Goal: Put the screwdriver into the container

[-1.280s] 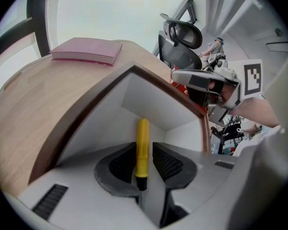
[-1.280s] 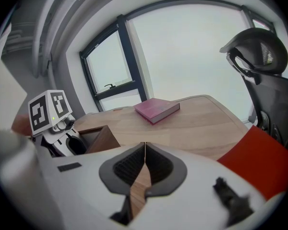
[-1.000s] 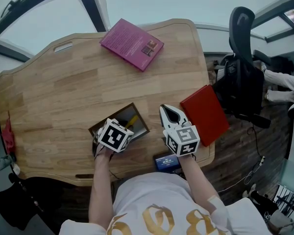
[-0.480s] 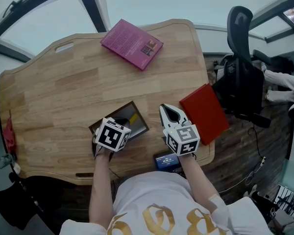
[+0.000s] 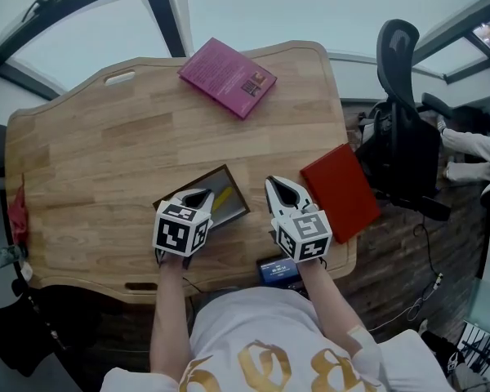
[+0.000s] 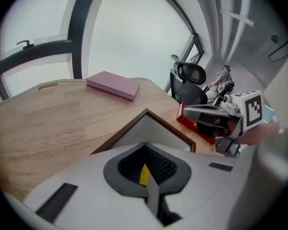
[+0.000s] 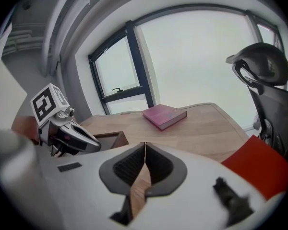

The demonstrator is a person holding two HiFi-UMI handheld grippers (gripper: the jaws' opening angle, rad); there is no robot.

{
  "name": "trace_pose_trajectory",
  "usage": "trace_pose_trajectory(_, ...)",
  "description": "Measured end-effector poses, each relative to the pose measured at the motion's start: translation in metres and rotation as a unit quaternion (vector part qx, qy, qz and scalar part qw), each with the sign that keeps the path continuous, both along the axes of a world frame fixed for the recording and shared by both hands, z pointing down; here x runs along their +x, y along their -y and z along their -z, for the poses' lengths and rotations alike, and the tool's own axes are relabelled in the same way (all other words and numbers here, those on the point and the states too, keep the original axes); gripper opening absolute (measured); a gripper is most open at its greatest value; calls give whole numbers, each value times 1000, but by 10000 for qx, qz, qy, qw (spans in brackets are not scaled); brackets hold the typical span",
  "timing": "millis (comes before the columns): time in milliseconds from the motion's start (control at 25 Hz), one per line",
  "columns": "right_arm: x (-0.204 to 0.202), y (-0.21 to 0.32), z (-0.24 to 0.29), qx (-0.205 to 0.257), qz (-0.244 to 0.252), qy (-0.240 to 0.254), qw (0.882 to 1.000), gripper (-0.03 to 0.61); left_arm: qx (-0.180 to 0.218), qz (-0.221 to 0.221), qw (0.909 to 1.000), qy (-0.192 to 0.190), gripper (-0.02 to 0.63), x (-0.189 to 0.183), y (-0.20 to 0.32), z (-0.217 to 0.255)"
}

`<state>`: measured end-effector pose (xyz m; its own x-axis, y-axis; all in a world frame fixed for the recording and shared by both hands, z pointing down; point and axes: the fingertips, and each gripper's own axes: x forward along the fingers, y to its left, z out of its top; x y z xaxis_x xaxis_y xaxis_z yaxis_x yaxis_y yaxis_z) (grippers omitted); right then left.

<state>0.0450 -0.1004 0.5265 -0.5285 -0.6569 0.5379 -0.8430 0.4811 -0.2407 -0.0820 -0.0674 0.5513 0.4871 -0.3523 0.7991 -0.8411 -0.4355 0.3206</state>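
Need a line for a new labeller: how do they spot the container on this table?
Start at the wooden table and look to its near edge, just in front of the person. The container is the shallow rectangular tray there. Unlike the closed pink book at the far side and the red book at the right edge, it is open-topped, with a dark wooden rim and a yellow screwdriver inside.

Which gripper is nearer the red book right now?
Right. The right gripper is just left of the red book in the head view; the left gripper is farther left, over the container.
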Motion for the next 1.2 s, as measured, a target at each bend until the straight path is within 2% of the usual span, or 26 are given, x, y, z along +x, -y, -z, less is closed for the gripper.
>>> trace_pose_trajectory(120,-4,-8,6,64,64,21,10000,32,268,239,9993,67,14,-9,-1,9)
trace_pose_trajectory(280,-9,-18,19,210,116,97,9997,32,876,454,9951,14,14,-17,-2,32)
trace_pose_trajectory(400,-10,-25,30,337,109,146,9993,32,1184,561,9911,-224,14,-16,-5,48)
trace_pose_trajectory(640,-7,-38,51,539,31,250,9982,32,1565,1096,9786,-762,12,-19,-12,79)
trace_pose_trajectory(800,-10,-47,70,701,14,374,9968,32,1932,1400,9608,-1415,12,-19,-18,106)
trace_pose_trajectory(880,-13,-50,78,788,38,382,9961,32,2223,1454,9548,-1334,12,-22,-20,117)
trace_pose_trajectory(1040,-16,-60,91,918,59,421,9949,32,2776,1440,9472,-702,12,-29,-29,131)
trace_pose_trajectory(1200,-18,-66,105,1093,84,411,9931,32,3080,1677,9335,-745,12,-37,-39,150)
